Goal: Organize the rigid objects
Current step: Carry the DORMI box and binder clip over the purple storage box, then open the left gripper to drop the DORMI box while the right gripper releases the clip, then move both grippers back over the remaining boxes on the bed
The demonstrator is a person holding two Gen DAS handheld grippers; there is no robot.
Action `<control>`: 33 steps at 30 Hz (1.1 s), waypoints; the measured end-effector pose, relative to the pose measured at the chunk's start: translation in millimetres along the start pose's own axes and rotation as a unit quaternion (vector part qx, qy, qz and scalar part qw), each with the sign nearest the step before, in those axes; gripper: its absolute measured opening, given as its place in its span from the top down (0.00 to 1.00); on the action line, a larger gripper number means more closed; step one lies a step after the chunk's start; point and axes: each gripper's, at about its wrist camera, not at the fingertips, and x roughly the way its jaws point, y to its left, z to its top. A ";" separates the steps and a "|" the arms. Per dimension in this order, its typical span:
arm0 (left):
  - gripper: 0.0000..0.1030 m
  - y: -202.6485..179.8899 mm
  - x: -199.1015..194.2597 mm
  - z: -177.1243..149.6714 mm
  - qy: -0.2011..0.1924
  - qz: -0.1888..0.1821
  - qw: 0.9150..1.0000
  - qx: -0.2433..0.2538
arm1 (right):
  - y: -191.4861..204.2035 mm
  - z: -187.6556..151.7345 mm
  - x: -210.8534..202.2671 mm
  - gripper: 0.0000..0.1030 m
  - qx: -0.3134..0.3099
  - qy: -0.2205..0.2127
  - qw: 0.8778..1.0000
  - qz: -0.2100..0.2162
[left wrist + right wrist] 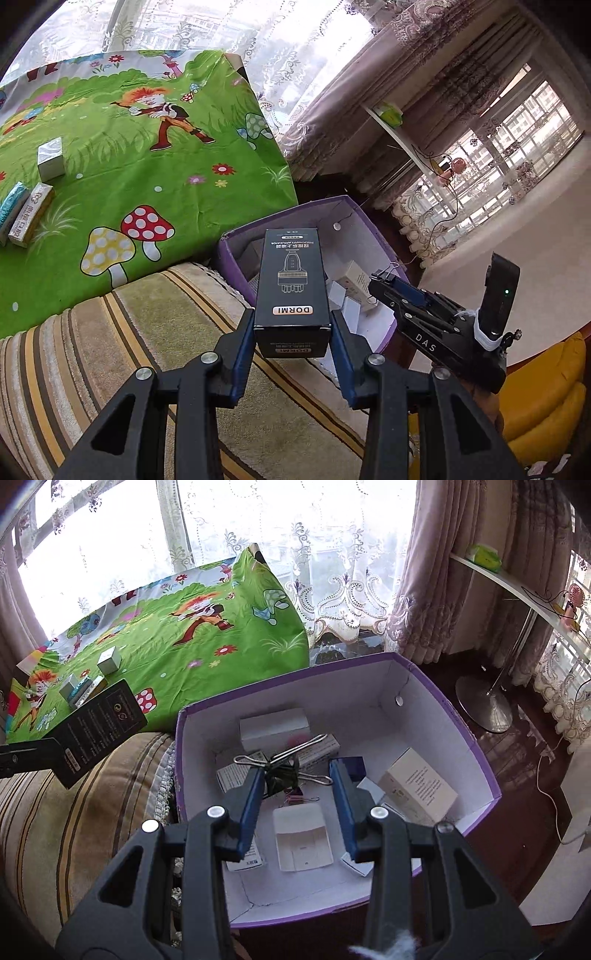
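My left gripper (pixel 293 325) is shut on a black DORMI box (pixel 290 280) and holds it in the air beside the purple storage box (pixel 236 240). The black box also shows at the left of the right wrist view (pixel 99 731). My right gripper (pixel 297 775) hangs over the inside of the purple box (pixel 461 716), its jaws apart. A black binder clip (pixel 282 773) sits between the fingertips; I cannot tell whether they touch it. In the left wrist view the right gripper (pixel 384 284) carries the clip at its tip. Several small cartons lie in the purple box.
A green cartoon cloth (pixel 147 166) covers the table, with a silver box (pixel 51 158) and two slim cartons (pixel 22 214) on it. A striped cushion (pixel 147 350) lies in front. A lamp base (pixel 484 705) stands on the dark floor at right.
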 end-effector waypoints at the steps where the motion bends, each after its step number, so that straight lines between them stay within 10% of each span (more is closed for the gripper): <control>1: 0.61 -4.1 2.6 -1.0 0.003 -0.004 1.000 0.006 | -0.6 -0.7 -0.2 0.59 0.002 -0.001 1.000 -0.003; 4: 0.58 -9.3 8.9 -3.8 0.017 -0.009 1.000 0.015 | -2.2 -0.8 -0.1 0.58 0.003 0.000 1.000 -0.009; 8: 0.49 0.4 8.0 -4.9 0.016 -0.012 1.000 -0.010 | 0.2 -1.1 -3.4 0.32 0.003 -0.007 1.000 -0.008; 33: 0.49 40.3 -21.3 3.1 -0.029 0.022 0.996 -0.076 | 44.6 13.5 -16.7 0.25 -0.047 -0.014 0.999 0.012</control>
